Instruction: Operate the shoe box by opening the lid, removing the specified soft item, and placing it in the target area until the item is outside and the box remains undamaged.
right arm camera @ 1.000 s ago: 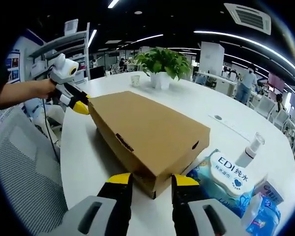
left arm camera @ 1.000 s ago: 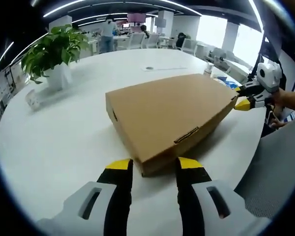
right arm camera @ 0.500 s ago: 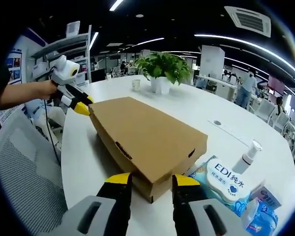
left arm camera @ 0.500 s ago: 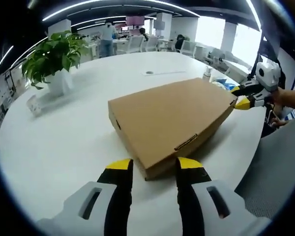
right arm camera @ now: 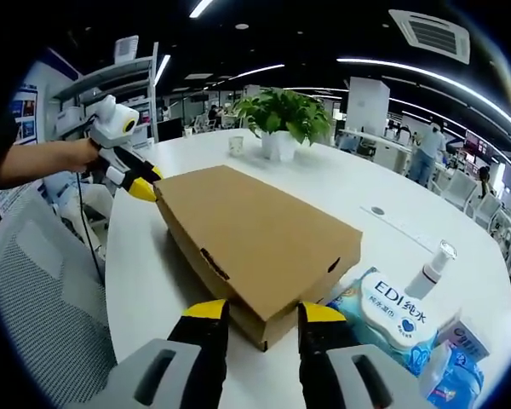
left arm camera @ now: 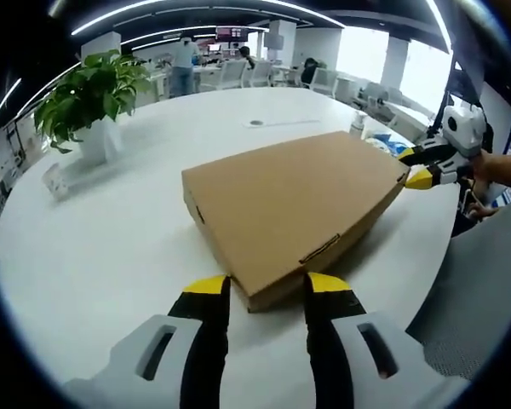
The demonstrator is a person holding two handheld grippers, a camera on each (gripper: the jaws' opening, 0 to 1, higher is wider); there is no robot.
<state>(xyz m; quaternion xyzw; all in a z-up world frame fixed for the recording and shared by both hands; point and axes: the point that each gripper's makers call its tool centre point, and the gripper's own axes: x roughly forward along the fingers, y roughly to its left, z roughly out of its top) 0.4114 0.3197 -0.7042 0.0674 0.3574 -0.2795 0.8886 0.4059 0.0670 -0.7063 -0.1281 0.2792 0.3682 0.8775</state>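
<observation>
The shoe box (left arm camera: 291,199) lid has dipped slightly since 0.5 s ago; both parted hand-held grippers (left arm camera: 266,286) (right arm camera: 253,312) straddle opposite corners, gripping nothing.

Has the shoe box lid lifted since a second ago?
Cannot tell: the shoe box lid looks closed, and its slight shifts against the potted plant match camera motion.

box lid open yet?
No. In the right gripper view the shoe box lid lies flat and closed, with the right tongs straddling its near corner.
</observation>
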